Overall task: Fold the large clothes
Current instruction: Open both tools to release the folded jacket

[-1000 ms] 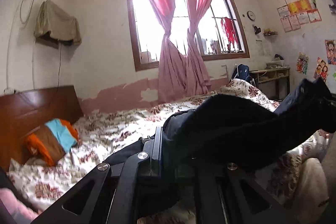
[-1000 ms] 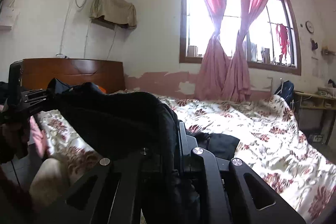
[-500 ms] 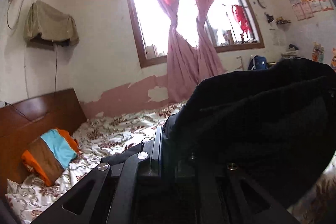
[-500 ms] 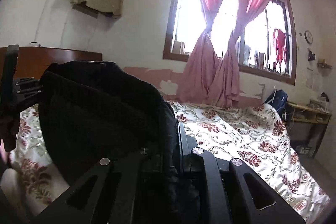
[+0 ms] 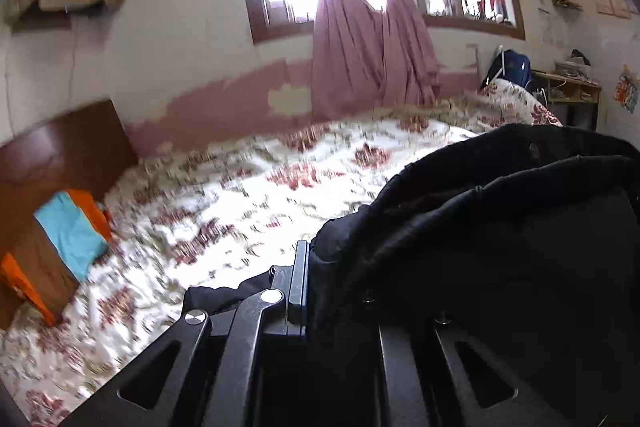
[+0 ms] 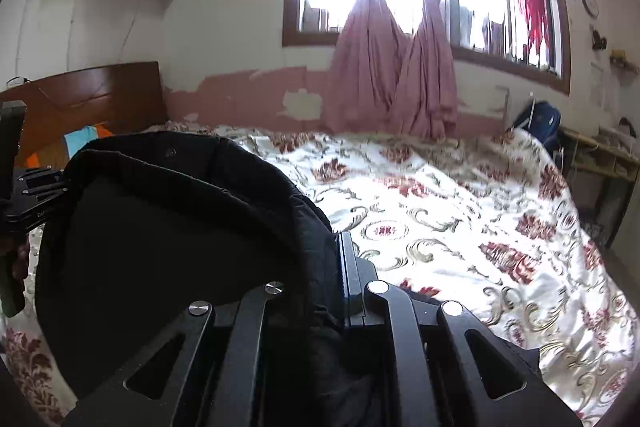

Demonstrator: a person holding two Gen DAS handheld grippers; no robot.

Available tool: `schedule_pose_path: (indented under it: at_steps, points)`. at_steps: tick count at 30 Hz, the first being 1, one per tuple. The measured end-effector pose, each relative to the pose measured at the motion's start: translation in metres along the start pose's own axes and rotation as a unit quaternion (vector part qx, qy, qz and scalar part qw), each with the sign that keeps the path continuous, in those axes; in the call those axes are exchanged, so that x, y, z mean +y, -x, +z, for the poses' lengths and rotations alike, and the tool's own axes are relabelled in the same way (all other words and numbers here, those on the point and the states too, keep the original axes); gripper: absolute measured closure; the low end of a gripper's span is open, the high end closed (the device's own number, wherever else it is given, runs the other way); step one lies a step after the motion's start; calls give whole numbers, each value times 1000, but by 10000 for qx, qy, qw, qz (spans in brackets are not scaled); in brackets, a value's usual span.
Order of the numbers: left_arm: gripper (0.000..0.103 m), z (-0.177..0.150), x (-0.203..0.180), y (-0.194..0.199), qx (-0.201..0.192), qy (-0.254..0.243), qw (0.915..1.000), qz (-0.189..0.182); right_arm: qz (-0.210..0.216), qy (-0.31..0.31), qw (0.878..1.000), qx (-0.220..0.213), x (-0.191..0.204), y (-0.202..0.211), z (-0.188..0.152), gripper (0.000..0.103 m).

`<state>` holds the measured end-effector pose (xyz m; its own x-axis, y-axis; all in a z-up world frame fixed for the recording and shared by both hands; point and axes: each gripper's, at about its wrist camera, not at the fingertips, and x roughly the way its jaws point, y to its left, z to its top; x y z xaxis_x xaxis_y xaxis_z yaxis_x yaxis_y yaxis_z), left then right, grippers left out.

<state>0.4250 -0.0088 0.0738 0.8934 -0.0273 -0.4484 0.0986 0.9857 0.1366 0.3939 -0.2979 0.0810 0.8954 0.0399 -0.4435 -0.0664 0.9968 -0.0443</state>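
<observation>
Nearest the lens in each wrist view is the tool itself. The left tool (image 5: 320, 291) is closed on a thick fold of the black garment (image 5: 500, 227), which bulges out over its right finger and hides it. The right tool (image 6: 332, 267) is likewise clamped on the garment (image 6: 168, 227), the cloth heaped over its left finger. In the right wrist view the left tool (image 6: 36, 195) also appears at the far end of the fabric, so the two tools hold opposite ends and the garment hangs slack between them, lifted above the bed (image 6: 440, 211); a dark trailing part lies on the bedspread just beside the left tool's linkage.

The step in hand appears to be carrying the held edge over for a fold. To do it well, both tools should travel level and together, keeping the span taut enough that the thick cloth does not sag or bunch, then lower it flat onto the open bedspread with edges aligned before letting go.

The garment is heavy, matte and black, with a rolled, stitched hem and a small round snap (image 5: 533, 148) near its upper edge; it looks like a coat or padded jacket, bulky enough to resist a crisp crease.

Farther back lie a folded orange, brown and blue cloth (image 5: 60, 247) by the wooden headboard (image 5: 60, 151), then the pink curtains (image 5: 372, 47) at the bright window.
</observation>
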Motion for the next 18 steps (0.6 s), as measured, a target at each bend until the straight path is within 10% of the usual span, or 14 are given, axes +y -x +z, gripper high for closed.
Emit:
schedule_pose_path:
  at_steps: [9,14,18]
  points:
    - [85,-38,17,-22,280,405,9970,-602,56,51,9999,102,-2,-10,-20,78]
    - [8,-33,35,0,-153,940,9940,-545,100,113,9996,-237,-2,15,-15,52]
    - [7,-35,43,27,-442,1020,9921,-577,277,154,9993,-206,2,35,-25,43]
